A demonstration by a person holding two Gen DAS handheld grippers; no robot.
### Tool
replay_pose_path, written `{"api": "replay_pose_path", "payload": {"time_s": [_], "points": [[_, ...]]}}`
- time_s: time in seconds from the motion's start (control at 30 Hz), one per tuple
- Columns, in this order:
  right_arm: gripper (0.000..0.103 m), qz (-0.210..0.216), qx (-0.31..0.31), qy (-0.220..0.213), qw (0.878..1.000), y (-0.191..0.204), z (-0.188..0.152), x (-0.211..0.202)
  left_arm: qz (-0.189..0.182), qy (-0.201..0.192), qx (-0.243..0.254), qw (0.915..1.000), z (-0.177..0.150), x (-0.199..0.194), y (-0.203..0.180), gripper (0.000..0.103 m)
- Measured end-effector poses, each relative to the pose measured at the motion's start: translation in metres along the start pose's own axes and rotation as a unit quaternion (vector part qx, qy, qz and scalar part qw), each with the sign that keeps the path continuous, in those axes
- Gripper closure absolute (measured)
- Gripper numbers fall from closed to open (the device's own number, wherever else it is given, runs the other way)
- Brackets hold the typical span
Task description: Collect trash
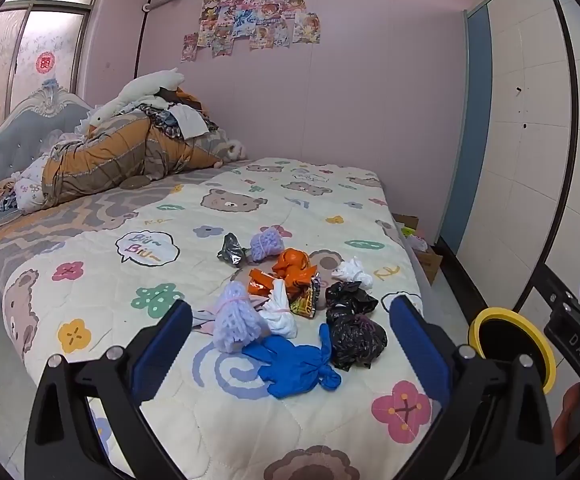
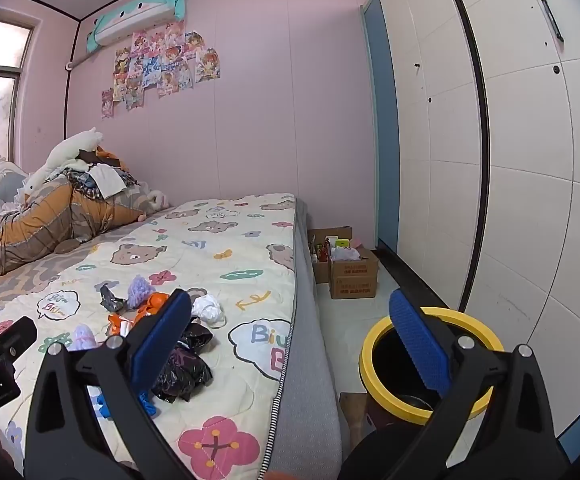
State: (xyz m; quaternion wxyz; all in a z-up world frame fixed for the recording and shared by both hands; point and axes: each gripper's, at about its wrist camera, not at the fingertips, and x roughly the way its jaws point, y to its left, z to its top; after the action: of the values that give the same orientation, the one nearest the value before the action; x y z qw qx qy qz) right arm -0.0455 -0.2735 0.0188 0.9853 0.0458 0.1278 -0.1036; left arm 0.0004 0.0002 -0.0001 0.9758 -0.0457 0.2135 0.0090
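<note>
Several knotted trash bundles lie in a heap on the bed's quilt (image 1: 102,280): a blue bag (image 1: 296,364), a black bag (image 1: 354,336), lilac net wads (image 1: 236,324), a white bag (image 1: 280,316), orange wrappers (image 1: 290,270) and a silver wrapper (image 1: 230,250). My left gripper (image 1: 290,340) hovers open just before the heap, nothing between its blue pads. My right gripper (image 2: 290,340) is open too, over the bed's edge, its left finger (image 2: 162,340) covering part of the heap, the black bag (image 2: 182,372) showing beside it. A yellow-rimmed bin (image 2: 430,364) stands on the floor beside the bed.
Piled bedding and plush toys (image 1: 130,148) fill the bed's head end. Cardboard boxes (image 2: 346,268) sit on the floor by the pink wall. A white wardrobe (image 2: 510,160) runs along the right. The right gripper's body (image 1: 578,332) shows beside the bin (image 1: 510,344).
</note>
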Motion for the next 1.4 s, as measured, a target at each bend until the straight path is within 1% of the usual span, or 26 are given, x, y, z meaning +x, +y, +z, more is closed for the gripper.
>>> {"api": "replay_pose_path", "payload": {"time_s": [0.33, 0.43, 0.8, 1.4], "points": [[0.008, 0.000, -0.001, 0.003, 1.000, 0.0001, -0.0002, 0.0009, 0.001, 0.000, -0.001, 1.0000, 0.0001, -0.0001, 0.0001, 0.008], [0.008, 0.000, -0.001, 0.003, 1.000, 0.0001, 0.0000, 0.0006, 0.003, -0.001, -0.001, 1.0000, -0.0067, -0.0001, 0.0074, 0.008], [0.008, 0.000, -0.001, 0.004, 1.000, 0.0006, 0.0003, 0.0005, 0.005, -0.001, -0.006, 1.0000, -0.0008, -0.0007, 0.0073, 0.008], [0.008, -0.001, -0.002, 0.005, 1.000, 0.0008, 0.0008, 0.0005, 0.005, -0.001, -0.006, 1.0000, -0.0003, -0.0010, 0.0074, 0.008]]}}
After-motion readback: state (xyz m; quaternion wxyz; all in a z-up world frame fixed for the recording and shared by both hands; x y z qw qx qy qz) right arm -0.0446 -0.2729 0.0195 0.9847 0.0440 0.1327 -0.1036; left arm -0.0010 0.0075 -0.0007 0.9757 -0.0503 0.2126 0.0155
